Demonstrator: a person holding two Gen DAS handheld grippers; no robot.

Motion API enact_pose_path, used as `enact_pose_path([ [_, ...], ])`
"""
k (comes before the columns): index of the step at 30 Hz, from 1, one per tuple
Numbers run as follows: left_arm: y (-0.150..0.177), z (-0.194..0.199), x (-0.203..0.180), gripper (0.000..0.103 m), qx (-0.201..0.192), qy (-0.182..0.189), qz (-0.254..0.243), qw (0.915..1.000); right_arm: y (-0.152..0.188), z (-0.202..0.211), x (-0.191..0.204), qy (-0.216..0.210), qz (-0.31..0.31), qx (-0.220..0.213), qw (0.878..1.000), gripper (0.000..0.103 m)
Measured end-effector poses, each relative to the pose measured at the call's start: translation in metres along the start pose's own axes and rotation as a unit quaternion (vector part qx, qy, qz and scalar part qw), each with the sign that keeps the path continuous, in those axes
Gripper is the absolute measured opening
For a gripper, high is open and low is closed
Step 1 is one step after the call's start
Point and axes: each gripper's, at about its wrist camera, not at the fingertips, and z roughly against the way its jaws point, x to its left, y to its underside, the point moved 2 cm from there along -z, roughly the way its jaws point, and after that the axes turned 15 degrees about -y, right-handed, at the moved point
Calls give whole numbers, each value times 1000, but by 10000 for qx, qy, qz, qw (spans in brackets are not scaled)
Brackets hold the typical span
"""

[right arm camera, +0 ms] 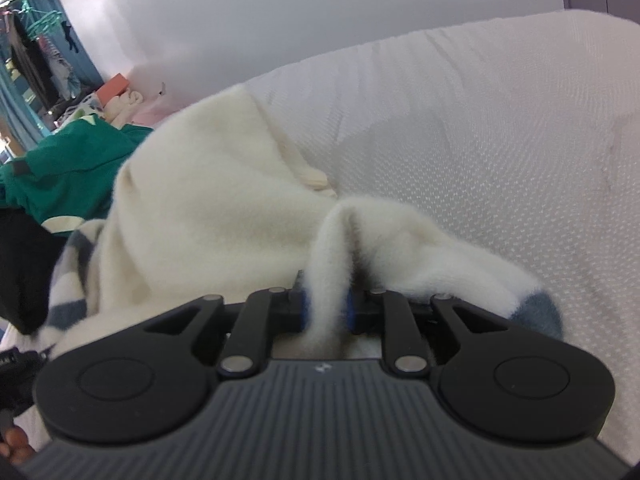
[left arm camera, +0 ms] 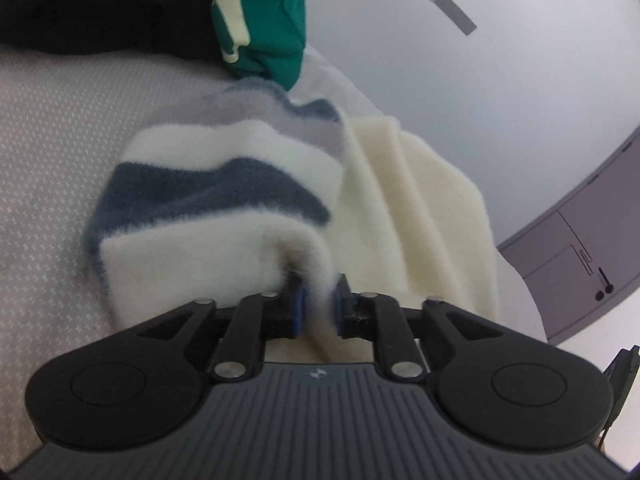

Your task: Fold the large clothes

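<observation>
Left gripper (left arm camera: 319, 306): a ridge of fuzzy sweater (left arm camera: 224, 184) sits between its blue pads (left arm camera: 300, 306); jaws narrow, but a slight gap shows by the right pad, so whether it pinches or has let go cannot be told. Sweater is cream with dark blue stripes, lying bunched on the bed (left arm camera: 52, 152), plain cream part draped toward the bed's right edge.

Right gripper (right arm camera: 326, 312): a raised cream fold of the same sweater (right arm camera: 208, 208) runs between its pads (right arm camera: 306, 312) and fills the gap; it looks pinched. A blue-tipped cuff (right arm camera: 538, 314) lies just right of the fingers, on the bed (right arm camera: 500, 140).

Beyond the sweater: a green garment (left arm camera: 272, 20) and a black cloth (left arm camera: 100, 4) heaped on the bed. No containers in view. Grey cabinet (left arm camera: 580, 256) stands beside the bed.
</observation>
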Motion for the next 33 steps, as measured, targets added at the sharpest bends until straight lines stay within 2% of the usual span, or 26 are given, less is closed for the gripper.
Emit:
enact_pose_path([
  [2, 1, 12, -1, 42, -65, 72, -59, 9999, 2, 11, 4, -94, -15, -44, 9999, 42],
  [3, 3, 21, -2, 53, -129, 85, -85, 9998, 3, 18, 7, -143, -13, -70, 9999, 47],
  [4, 7, 30, -2, 58, -178, 89, -130, 9997, 5, 26, 11, -216, 0, -102, 9997, 58],
  [5, 11, 39, -3, 59, -231, 91, -209, 9995, 8, 34, 14, -276, 30, -143, 9995, 65],
  [7, 21, 56, -7, 61, -304, 65, -433, 9986, 14, 53, 22, -312, 182, -239, 9991, 69],
  [13, 62, 89, -36, 61, -261, 151, -1227, 9920, 35, 96, 48, -485, 669, -387, 9958, 69],
  [18, 83, 88, -64, 61, -386, -58, -1839, 9822, 54, 106, 76, -572, 1477, -281, 9870, 69],
  [22, 89, 74, -68, 61, -408, -274, -1973, 9791, 74, 98, 85, -540, 1760, 68, 9829, 69],
  [24, 88, 68, -66, 61, -440, -380, -1908, 9799, 80, 90, 86, -221, 1912, 174, 9811, 68],
  [25, 87, 66, -65, 61, -461, -393, -1840, 9810, 80, 87, 86, -73, 1939, 126, 9809, 67],
  [28, 82, 65, -60, 61, -579, -456, -1669, 9832, 76, 85, 79, 161, 1726, -173, 9847, 58],
  [30, 78, 65, -58, 61, -670, -505, -1582, 9838, 69, 86, 72, 235, 1497, -384, 9877, 58],
  [33, 73, 62, -55, 61, -699, -498, -1440, 9859, 69, 84, 74, 342, 1683, -655, 9830, 58],
])
